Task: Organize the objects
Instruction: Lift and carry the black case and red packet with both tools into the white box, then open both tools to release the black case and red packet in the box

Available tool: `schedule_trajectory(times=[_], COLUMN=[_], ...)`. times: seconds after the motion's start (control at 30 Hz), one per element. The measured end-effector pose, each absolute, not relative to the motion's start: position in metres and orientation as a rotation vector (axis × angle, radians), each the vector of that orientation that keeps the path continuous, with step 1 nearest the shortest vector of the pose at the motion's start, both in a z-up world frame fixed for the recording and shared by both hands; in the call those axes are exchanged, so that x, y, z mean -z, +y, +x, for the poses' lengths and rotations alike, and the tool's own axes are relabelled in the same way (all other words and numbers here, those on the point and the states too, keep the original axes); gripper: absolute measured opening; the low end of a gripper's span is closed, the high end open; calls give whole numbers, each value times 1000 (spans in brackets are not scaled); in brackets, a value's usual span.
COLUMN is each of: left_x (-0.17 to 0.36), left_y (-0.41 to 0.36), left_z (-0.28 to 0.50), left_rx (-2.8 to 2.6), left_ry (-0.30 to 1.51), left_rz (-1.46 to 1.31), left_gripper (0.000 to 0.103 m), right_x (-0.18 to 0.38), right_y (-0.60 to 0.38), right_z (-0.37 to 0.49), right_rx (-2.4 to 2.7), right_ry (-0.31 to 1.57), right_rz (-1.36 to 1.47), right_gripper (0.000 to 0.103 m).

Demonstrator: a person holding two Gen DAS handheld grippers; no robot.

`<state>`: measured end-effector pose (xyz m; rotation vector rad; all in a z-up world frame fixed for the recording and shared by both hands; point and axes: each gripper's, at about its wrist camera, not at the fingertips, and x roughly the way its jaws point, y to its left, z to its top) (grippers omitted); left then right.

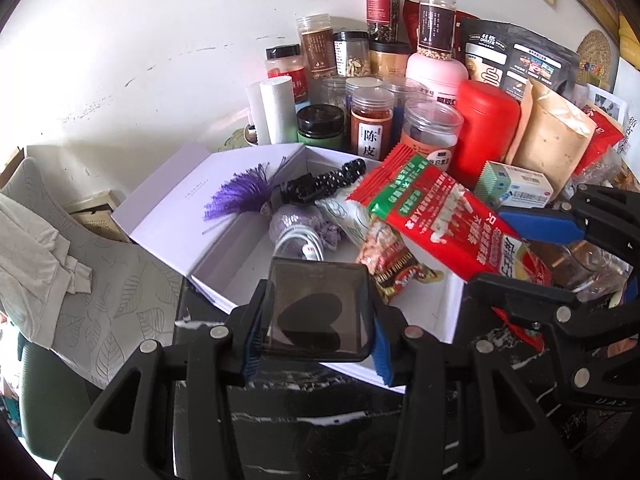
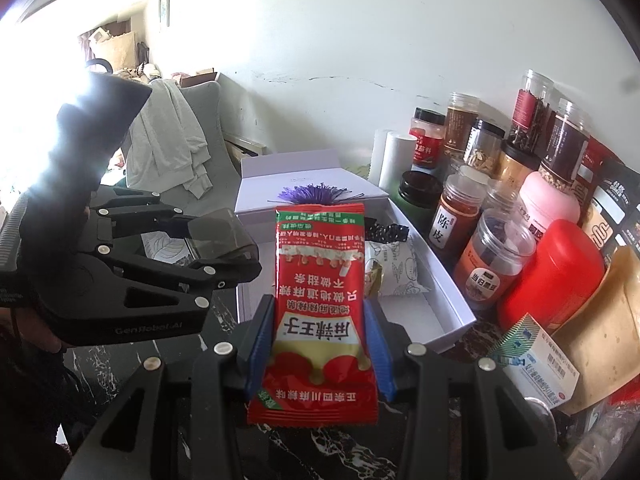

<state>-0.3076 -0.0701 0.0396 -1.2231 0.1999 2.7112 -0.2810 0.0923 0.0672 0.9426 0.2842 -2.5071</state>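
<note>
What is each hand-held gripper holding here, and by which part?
Left hand-held gripper: dark translucent square box, clamped by its two opposite sides. Right hand-held gripper: red snack packet, pinched across its lower half by the side edges.

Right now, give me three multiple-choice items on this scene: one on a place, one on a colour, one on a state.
1. Where does the purple feather tuft lie?
A in the open white box
B on the grey chair
C among the jars

2. What colour is the tall smooth canister beside the jars?
A green
B red
C black

3. What does the right gripper hold?
A nothing
B a jar
C the red snack packet

Answers: A, the tuft rests on the box's lid; B, it is plainly red; C, the blue-padded fingers press the packet's sides.
</note>
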Motion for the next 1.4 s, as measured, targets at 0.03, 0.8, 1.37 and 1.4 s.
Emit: schedule_trajectory(times=[0.03, 0.8, 1.37, 1.4], left_x=[-40, -32, 11, 15], left_y=[-70, -72, -79, -79], left_z=[-312, -417, -470, -472], left_rx=[-2711, -2751, -2681, -2679], left_ry=[206, 289, 286, 288], left_rz=[-1219, -1220, -1309, -1320], left_gripper=[42, 42, 42, 42], right_x=[-68, -77, -35, -33], right_y=[93, 96, 90, 90], right_z=[-285, -371, -410, -412], right_rx=[2514, 2623, 2613, 2611], right_ry=[280, 190, 158, 157], right_rz=[941, 939, 1076, 1085], right_gripper=[44, 44, 44, 44])
